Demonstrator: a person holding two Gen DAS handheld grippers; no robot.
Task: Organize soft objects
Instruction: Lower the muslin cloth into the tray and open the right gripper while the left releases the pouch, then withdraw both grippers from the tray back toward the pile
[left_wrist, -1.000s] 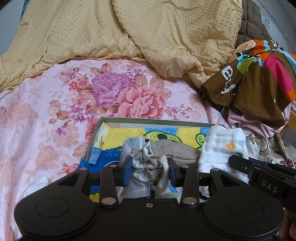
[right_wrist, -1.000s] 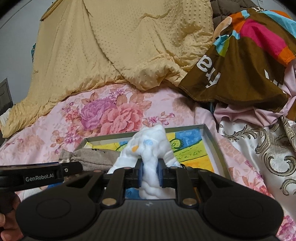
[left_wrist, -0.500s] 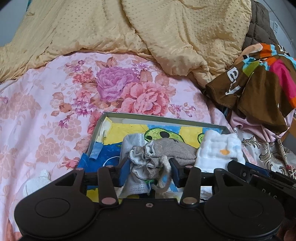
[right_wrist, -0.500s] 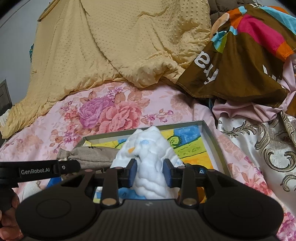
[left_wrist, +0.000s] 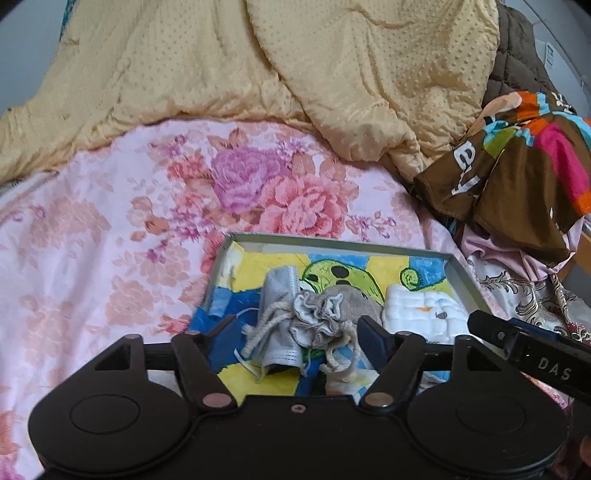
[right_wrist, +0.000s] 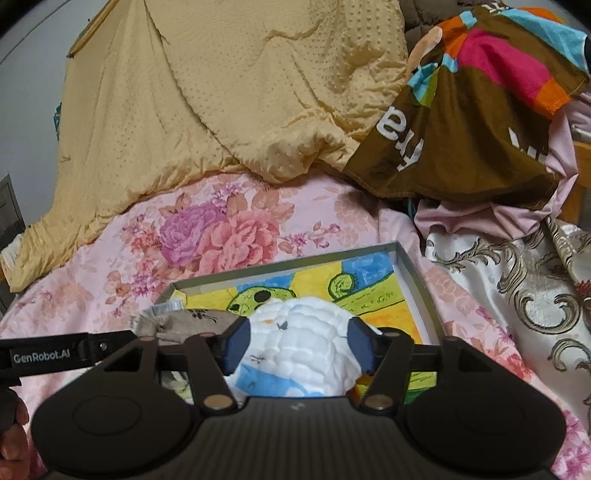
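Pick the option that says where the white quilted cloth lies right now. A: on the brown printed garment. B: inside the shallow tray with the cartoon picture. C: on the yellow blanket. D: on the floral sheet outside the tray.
B: the white quilted cloth sits on the picture floor of the tray, beside the grey drawstring pouch, between the open pads of the right gripper.

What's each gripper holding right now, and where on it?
Nothing. The left gripper has just been opening around the grey drawstring pouch, pads clear. The right gripper likewise, around the white quilted cloth.
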